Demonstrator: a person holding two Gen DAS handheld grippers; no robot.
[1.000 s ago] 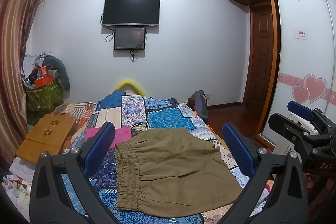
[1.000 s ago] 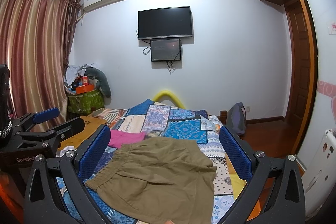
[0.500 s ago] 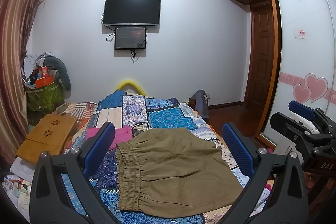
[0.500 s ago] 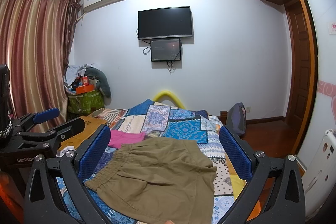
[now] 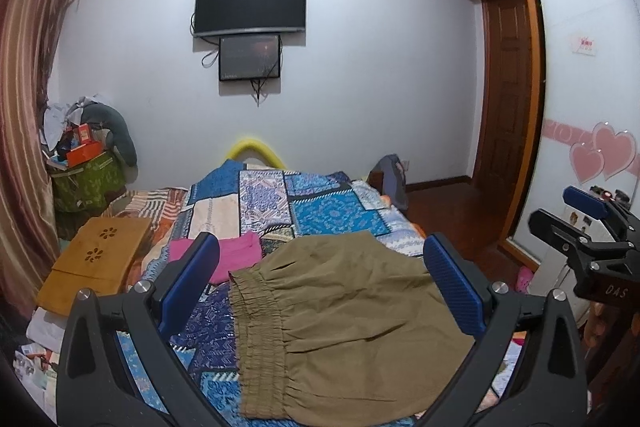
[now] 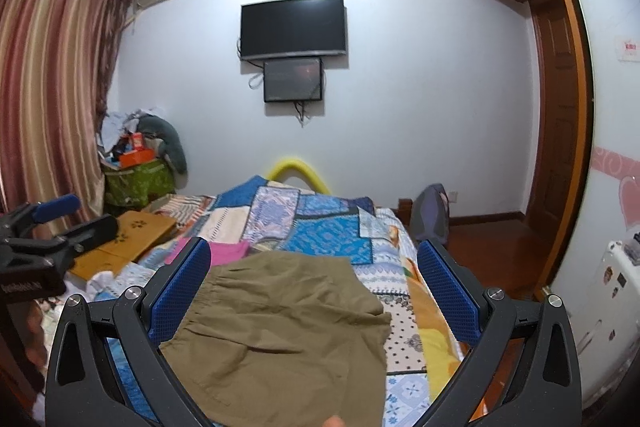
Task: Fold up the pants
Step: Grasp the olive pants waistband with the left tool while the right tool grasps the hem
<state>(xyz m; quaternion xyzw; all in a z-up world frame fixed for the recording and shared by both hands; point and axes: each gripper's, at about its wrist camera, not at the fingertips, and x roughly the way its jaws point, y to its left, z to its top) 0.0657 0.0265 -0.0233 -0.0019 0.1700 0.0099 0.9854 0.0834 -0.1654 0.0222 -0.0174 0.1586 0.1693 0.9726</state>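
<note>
Olive-brown short pants lie spread flat on the patchwork bed cover, elastic waistband to the left; they also show in the right wrist view. My left gripper is open and empty, held above the pants, its blue pads wide apart. My right gripper is open and empty, also above the pants. The right gripper shows at the right edge of the left wrist view. The left gripper shows at the left edge of the right wrist view.
A pink garment lies on the bed just beyond the pants. A wooden lap tray sits at the bed's left. A cluttered green bag stands by the curtain. A wardrobe and door are on the right.
Both views have shifted very slightly; the pants and both open grippers stay as they were.
</note>
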